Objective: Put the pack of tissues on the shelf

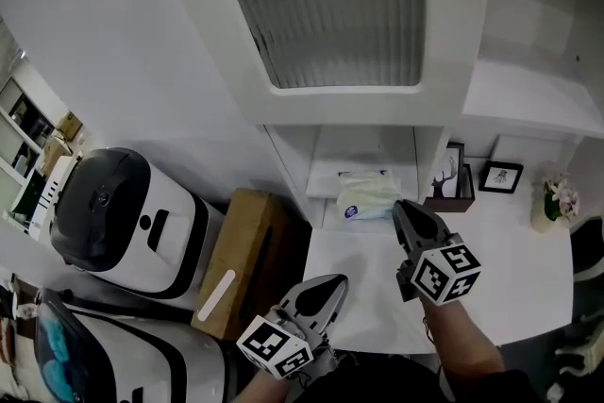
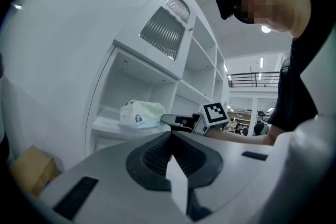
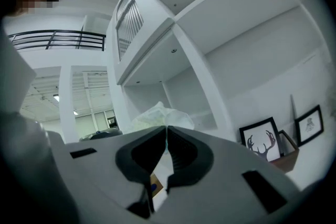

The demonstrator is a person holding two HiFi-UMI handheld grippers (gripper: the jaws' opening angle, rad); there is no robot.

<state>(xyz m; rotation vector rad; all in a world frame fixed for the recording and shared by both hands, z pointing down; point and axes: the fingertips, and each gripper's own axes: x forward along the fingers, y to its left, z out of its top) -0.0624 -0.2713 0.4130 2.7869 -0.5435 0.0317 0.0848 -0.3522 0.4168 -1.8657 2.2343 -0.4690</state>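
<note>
Pack of tissues (image 1: 366, 199) lies on the low shelf (image 1: 326, 173). Right gripper (image 1: 401, 208) jaws nearly together, pinching the pack's right edge. Left gripper (image 1: 333, 282) jaws closed, empty, low over the white table (image 1: 514, 278), well apart from the pack.

White wall (image 1: 123, 42), cardboard box (image 1: 247, 250), framed picture (image 1: 500, 176), perhaps flowers (image 1: 559, 199) on white counter (image 1: 510, 274)

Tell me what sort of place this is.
Probably a large indoor hall with a home-style mock-up. A white shelf unit holds a pack of tissues and framed pictures, white machines stand beside it, and a railed upper gallery runs behind.
</note>
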